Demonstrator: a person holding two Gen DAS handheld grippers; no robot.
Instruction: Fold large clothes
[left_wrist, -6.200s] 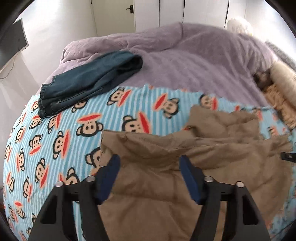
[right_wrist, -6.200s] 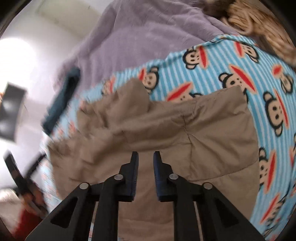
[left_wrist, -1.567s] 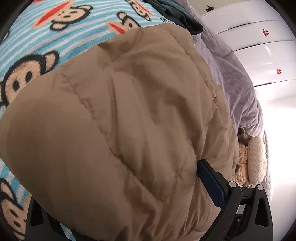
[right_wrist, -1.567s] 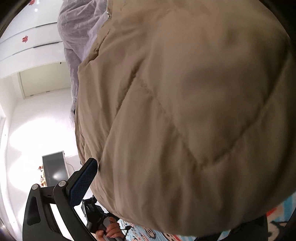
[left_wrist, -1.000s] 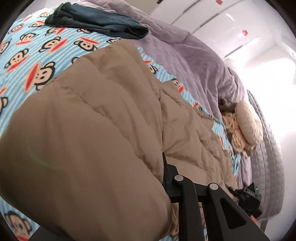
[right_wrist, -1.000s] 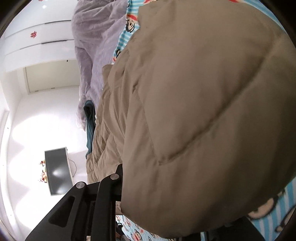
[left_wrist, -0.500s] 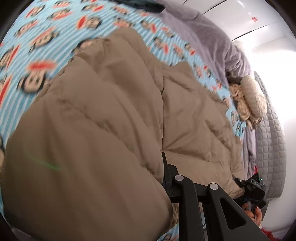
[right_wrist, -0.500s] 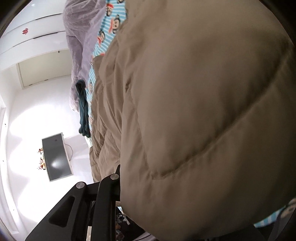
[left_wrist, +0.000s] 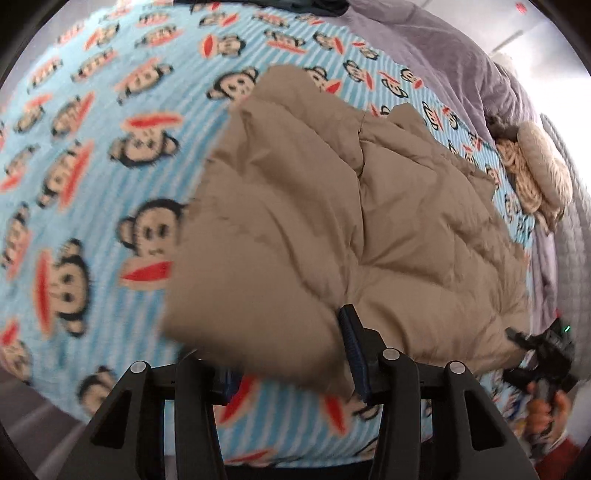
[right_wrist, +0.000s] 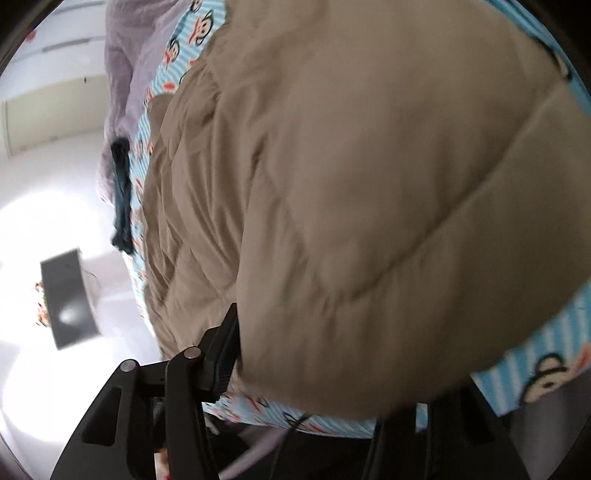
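Letting go is where we are: the left tongs (left_wrist: 291, 354) are opening, with a puffy near corner of the tan quilted jacket (left_wrist: 332, 206) still bulging between the jaws, and the blue pad on the right jaw sits right at the fabric's edge. The right tongs (right_wrist: 303, 369) are opening too, with a fat roll of the same jacket filling the gap; only the left jaw shows, the other is hidden behind the padding, so we cannot tell how much the pads still bear on it.

The jacket lies on the bed, on the blue striped monkey-print blanket (left_wrist: 110, 184), doubled over itself, its near edge close to the blanket's near edge. Dark folded jeans (right_wrist: 122, 199) lie well apart at the far side, by the purple duvet (left_wrist: 443, 51).

We judge the jacket light but bulky, soft and springy: the filling will likely push a fold back open. Its smooth shell looks slippery, so a shallow pinch may slide off. We would take hold at a stitched seam or hem, where the padding is thin, with one pair of tongs at each corner of an edge, and press the fold flat afterwards.
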